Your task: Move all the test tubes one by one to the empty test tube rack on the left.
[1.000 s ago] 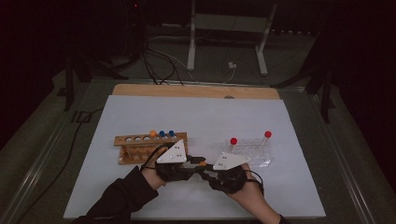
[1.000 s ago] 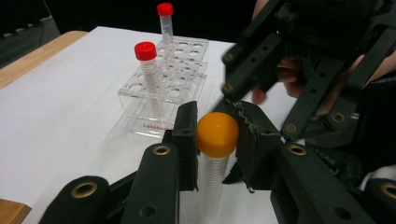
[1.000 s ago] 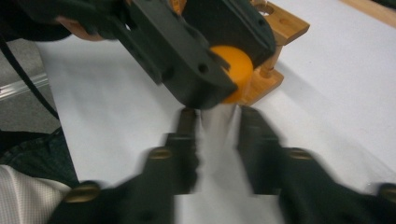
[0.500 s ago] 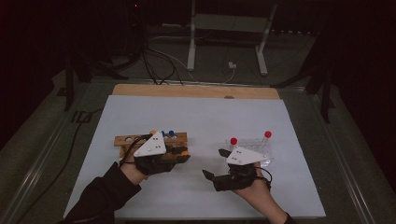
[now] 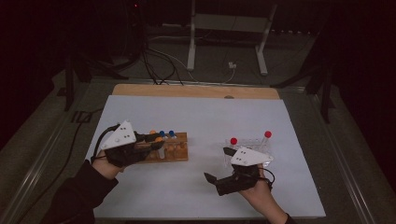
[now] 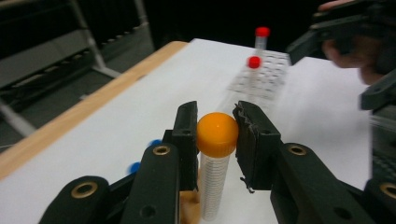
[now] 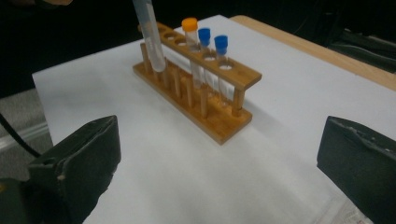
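Moved over wooden rack [image 5: 170,148], left hand-held gripper [image 6: 215,135] clamps orange-capped tube [image 6: 216,140].

On the table [image 5: 196,196], the wooden rack [image 5: 175,148] stands left of the clear rack [image 5: 261,147], well apart.

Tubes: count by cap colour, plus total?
Orange cap: 2, one held in the left tool, one standing in the wooden rack
Blue cap: 2, both standing in the wooden rack
Red cap: 2, both standing in the clear rack
Total: 6
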Demonstrator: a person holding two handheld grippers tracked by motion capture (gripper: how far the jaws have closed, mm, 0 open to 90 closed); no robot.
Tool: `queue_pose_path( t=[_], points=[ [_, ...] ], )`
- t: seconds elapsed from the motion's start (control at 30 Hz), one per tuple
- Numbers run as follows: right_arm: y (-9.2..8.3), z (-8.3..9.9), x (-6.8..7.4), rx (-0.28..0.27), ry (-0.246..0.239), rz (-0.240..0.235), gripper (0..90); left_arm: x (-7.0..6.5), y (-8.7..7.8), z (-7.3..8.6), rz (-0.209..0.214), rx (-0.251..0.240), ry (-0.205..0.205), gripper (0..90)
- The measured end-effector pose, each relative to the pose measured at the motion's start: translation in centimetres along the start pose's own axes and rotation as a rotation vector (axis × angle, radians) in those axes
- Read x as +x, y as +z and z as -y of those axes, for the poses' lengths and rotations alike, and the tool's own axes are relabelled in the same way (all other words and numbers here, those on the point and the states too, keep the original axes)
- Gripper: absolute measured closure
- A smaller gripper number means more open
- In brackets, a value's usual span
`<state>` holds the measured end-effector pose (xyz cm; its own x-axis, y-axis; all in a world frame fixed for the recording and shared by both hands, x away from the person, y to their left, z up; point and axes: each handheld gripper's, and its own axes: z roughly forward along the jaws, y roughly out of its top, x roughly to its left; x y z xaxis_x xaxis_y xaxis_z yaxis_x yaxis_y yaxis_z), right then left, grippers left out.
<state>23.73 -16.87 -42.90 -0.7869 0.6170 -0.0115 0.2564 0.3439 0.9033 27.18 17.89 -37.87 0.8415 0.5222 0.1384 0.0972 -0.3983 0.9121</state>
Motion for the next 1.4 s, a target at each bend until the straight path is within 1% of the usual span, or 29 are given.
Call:
queue_pose_path(
  t=[0.03, 0.07, 0.1, 0.13, 0.2, 0.27, 0.3, 0.33, 0.37, 0.4, 0.47, 0.53, 0.57, 0.6, 0.7, 0.77, 0.8, 0.87, 0.9, 0.93, 1.0, 1.1, 1.13, 1.2, 1.23, 1.4],
  points=[
    [-0.1, 0.0, -0.1, -0.005, 0.005, -0.001, 0.0, 0.3, -0.3, 0.0, -0.007, 0.001, -0.003, 71.8],
    [-0.1, 0.0, -0.1, -0.008, 0.006, 0.001, 0.0, 0.5, -0.6, 0.0, -0.023, 0.003, -0.002, 71.8],
    [-0.2, 0.0, -0.2, -0.01, 0.008, 0.003, 0.0, 0.5, -0.6, 0.0, -0.023, 0.003, -0.002, 71.9],
    [-0.2, 0.0, -0.3, -0.009, 0.012, 0.002, 0.0, 1.0, -1.1, 0.0, -0.041, -0.001, -0.011, 71.8],
    [-0.2, 0.0, -0.4, -0.013, 0.018, 0.006, 0.0, 1.6, -1.4, 0.0, -0.07, -0.005, -0.016, 71.9],
    [-0.3, 0.1, -0.4, -0.012, 0.021, 0.005, 0.0, 2.1, -1.7, 0.1, -0.093, -0.01, -0.027, 71.8],
    [-0.3, 0.1, -0.4, -0.012, 0.019, 0.011, 0.0, 2.1, -1.7, 0.1, -0.093, -0.01, -0.027, 71.8],
    [-0.4, 0.1, -0.5, -0.015, 0.019, 0.007, 0.0, 2.7, -1.8, 0.2, -0.112, -0.011, -0.036, 71.8],
    [-0.4, 0.1, -0.5, -0.018, 0.021, 0.01, 0.0, 2.7, -1.8, 0.2, -0.112, -0.011, -0.036, 71.8],
    [-0.4, 0.0, -0.5, -0.019, 0.021, 0.011, 0.0, 3.3, -1.9, 0.4, -0.135, -0.01, -0.044, 71.8],
    [-0.5, 0.0, -0.5, -0.026, 0.021, 0.012, 0.0, 3.8, -1.8, 0.7, -0.161, -0.012, -0.051, 71.8],
    [-0.6, 0.0, -0.5, -0.024, 0.019, 0.015, 0.0, 4.3, -1.6, 1.1, -0.183, -0.017, -0.067, 71.8],
    [-0.6, 0.1, -0.6, -0.026, 0.02, 0.016, 0.0, 4.6, -1.5, 1.3, -0.185, -0.018, -0.079, 71.8],
    [-0.6, 0.1, -0.6, -0.026, 0.022, 0.015, 0.0, 4.7, -1.3, 1.5, -0.204, -0.017, -0.079, 71.8],
    [-0.5, 0.2, -0.6, -0.023, 0.02, 0.017, 0.0, 5.2, -0.9, 2.2, -0.217, -0.018, -0.101, 71.8],
    [-0.5, 0.2, -0.6, -0.022, 0.019, 0.016, 0.0, 5.4, -0.7, 2.4, -0.222, -0.02, -0.105, 71.9],
    [-0.6, 0.2, -0.7, -0.024, 0.019, 0.015, 0.0, 5.7, -0.4, 2.9, -0.214, -0.023, -0.129, 71.9],
    [-0.6, 0.2, -0.7, -0.026, 0.019, 0.017, 0.0, 5.7, -0.2, 3.1, -0.221, -0.017, -0.127, 71.8],
    [-0.6, 0.2, -0.8, -0.027, 0.02, 0.018, 0.0, 5.9, 0.1, 3.5, -0.213, -0.015, -0.142, 71.8],
    [-0.6, 0.2, -0.8, -0.026, 0.024, 0.015, 0.0, 5.9, 0.3, 3.8, -0.218, -0.007, -0.138, 71.9],
    [-0.6, 0.3, -0.9, -0.028, 0.026, 0.016, 0.0, 5.8, 0.6, 4.2, -0.209, 0.0, -0.147, 71.8],
    [-0.6, 0.3, -0.9, -0.028, 0.027, 0.016, 0.0, 5.8, 1.0, 4.6, -0.209, 0.012, -0.148, 71.8],
    [-0.7, 0.3, -0.9, -0.027, 0.027, 0.014, 0.0, 5.8, 1.3, 4.9, -0.205, 0.019, -0.155, 71.8],
    [-0.7, 0.3, -0.9, -0.029, 0.024, 0.014, 0.0, 5.8, 1.5, 5.1, -0.203, 0.021, -0.159, 71.8],
    [-0.7, 0.3, -0.9, -0.027, 0.024, 0.013, 0.0, 5.7, 1.8, 5.4, -0.203, 0.031, -0.161, 71.8],
    [-0.7, 0.3, -1.0, -0.026, 0.024, 0.013, 0.0, 5.9, 2.4, 6.1, -0.196, 0.06, -0.171, 71.8]
  ],
)
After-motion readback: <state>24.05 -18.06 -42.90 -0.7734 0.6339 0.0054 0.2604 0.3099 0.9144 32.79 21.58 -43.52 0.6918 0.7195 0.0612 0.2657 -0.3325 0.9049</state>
